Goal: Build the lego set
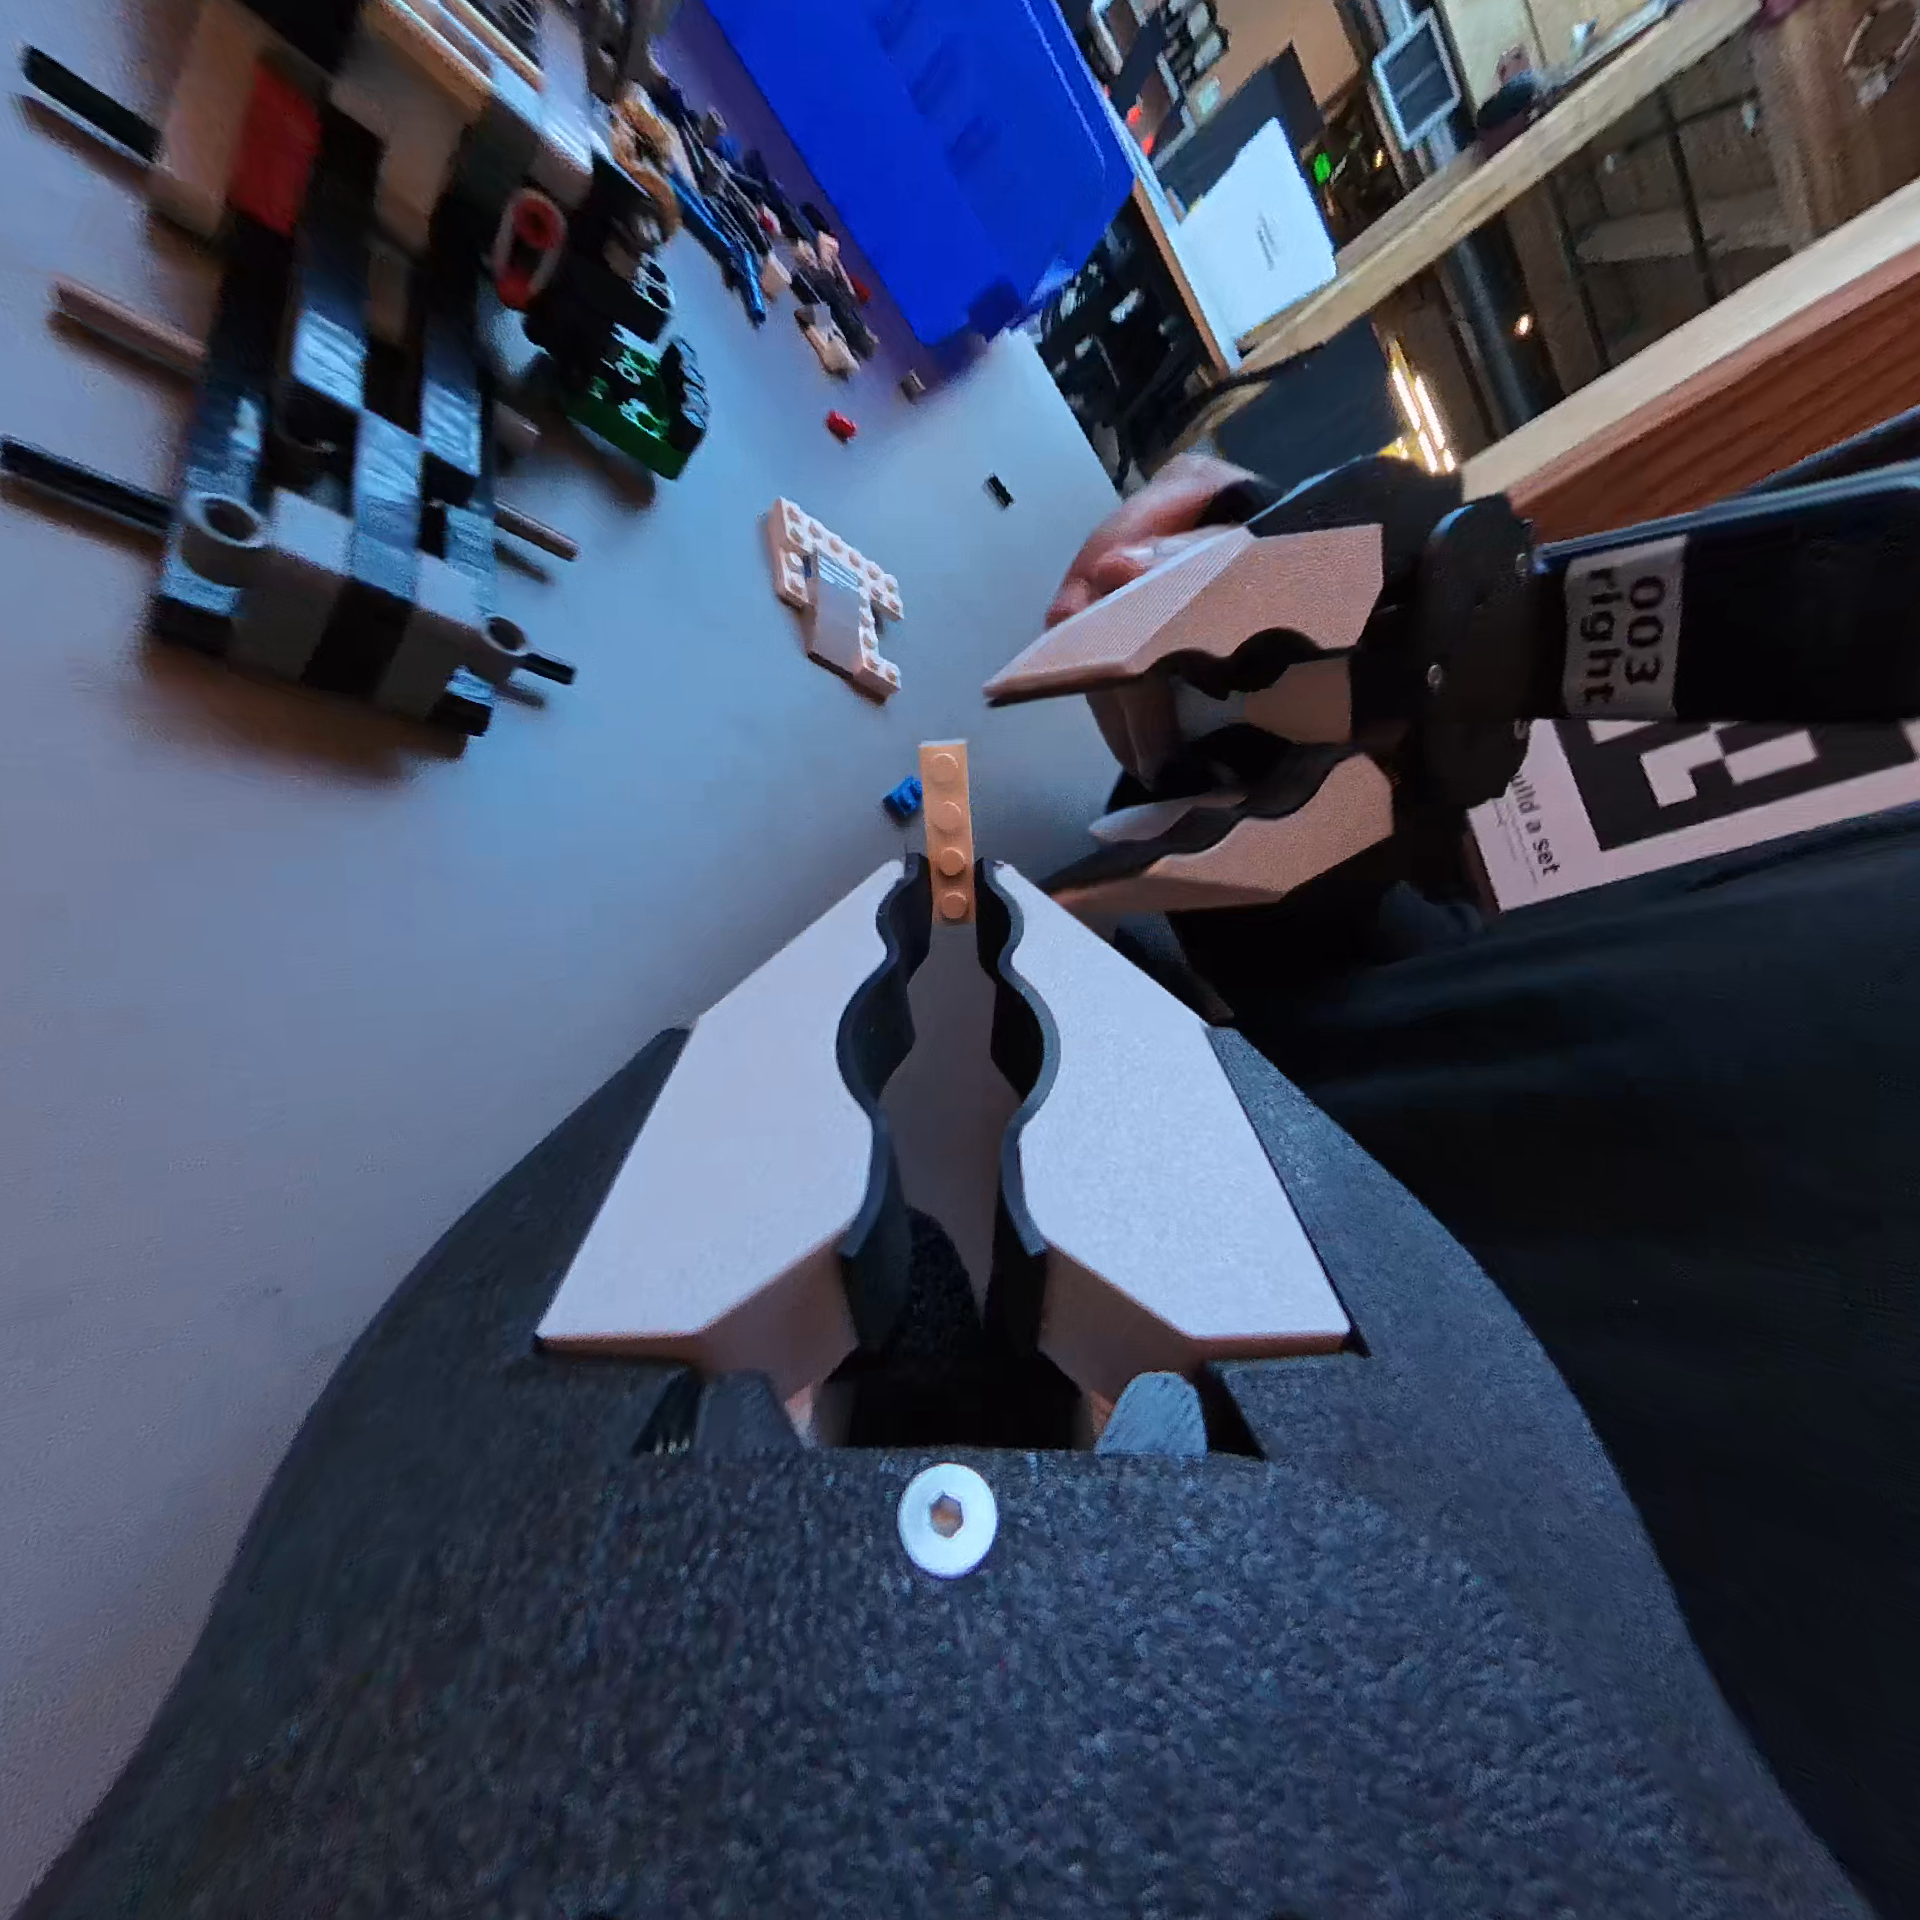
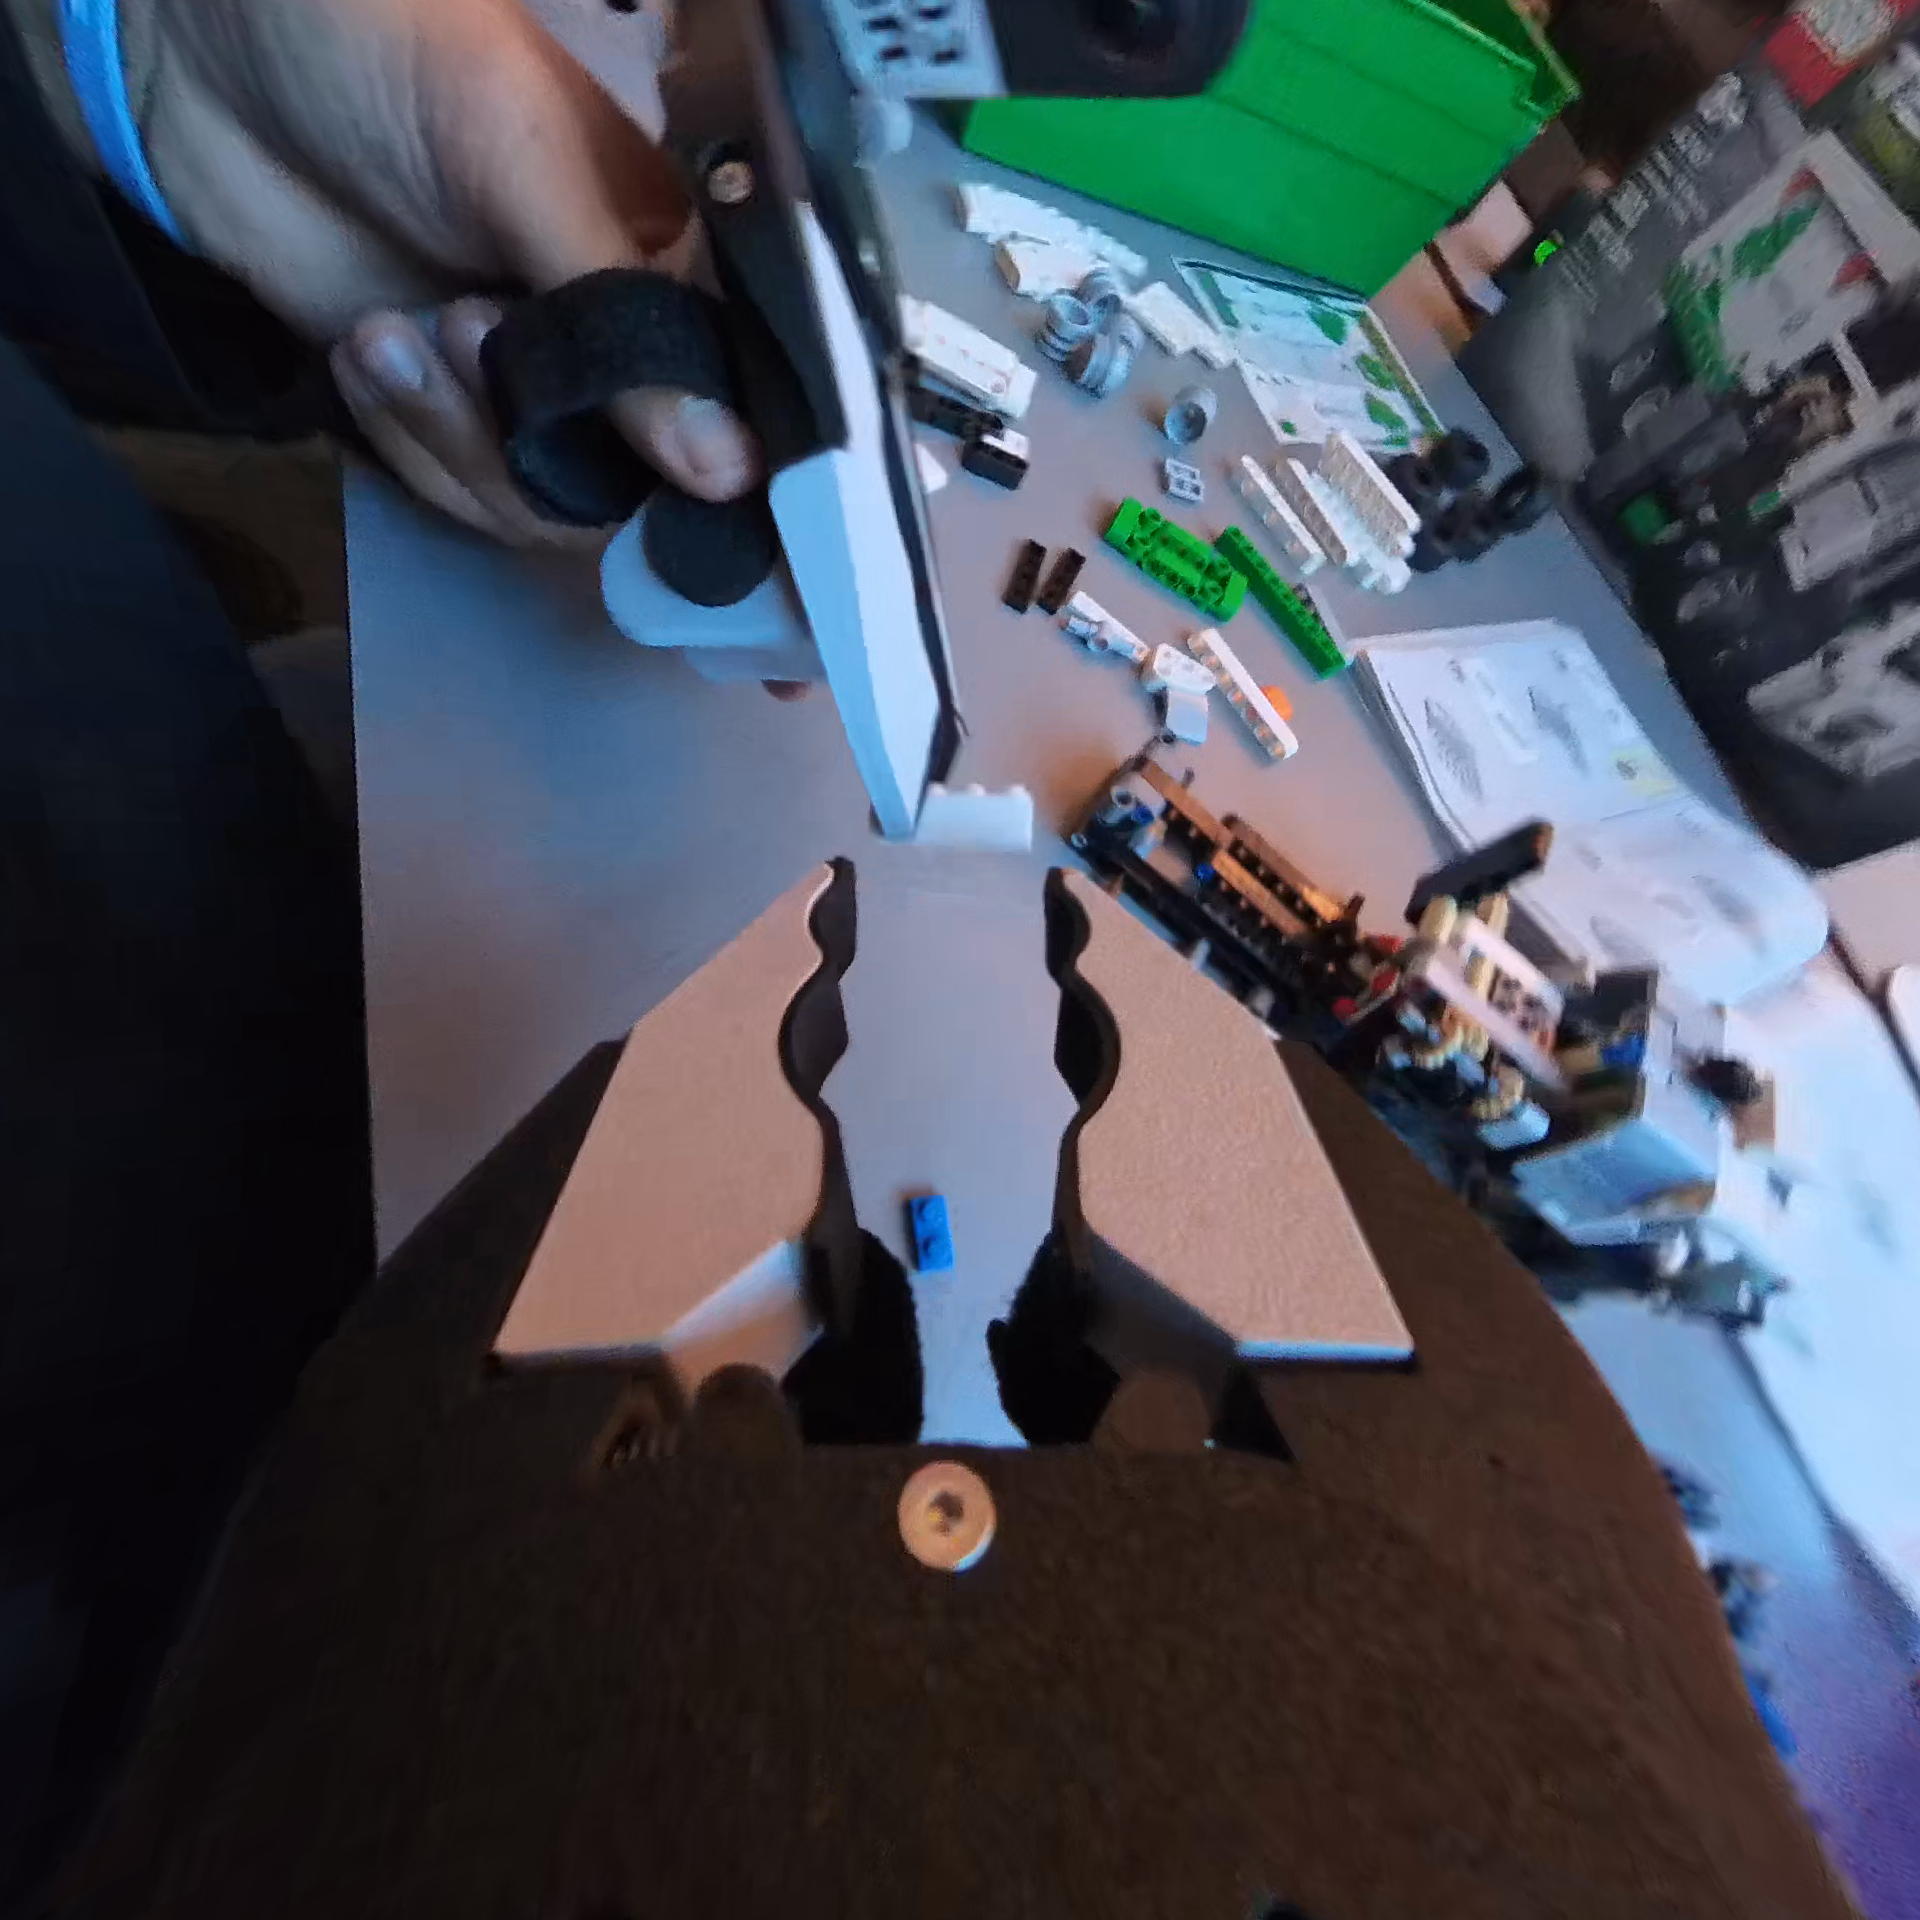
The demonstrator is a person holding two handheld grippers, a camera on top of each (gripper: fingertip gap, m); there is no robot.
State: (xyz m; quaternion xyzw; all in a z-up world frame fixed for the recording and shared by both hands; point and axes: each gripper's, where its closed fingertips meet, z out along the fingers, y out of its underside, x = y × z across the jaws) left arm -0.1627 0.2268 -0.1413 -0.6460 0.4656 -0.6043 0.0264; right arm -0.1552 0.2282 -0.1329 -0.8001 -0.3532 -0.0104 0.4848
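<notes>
Fingers of the left gripper (image 1: 951, 883) pinch a tan studded plate (image 1: 948, 826) (upright); the right gripper (image 2: 948, 883), spread wide, hovers above a blue plate (image 2: 930, 1231), just beside that tan plate.

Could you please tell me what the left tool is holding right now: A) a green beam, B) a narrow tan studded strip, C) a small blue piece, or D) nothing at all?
B: the left tool is shut on a narrow tan strip that sticks out past its tips, while the small blue piece lies on the table.
</notes>
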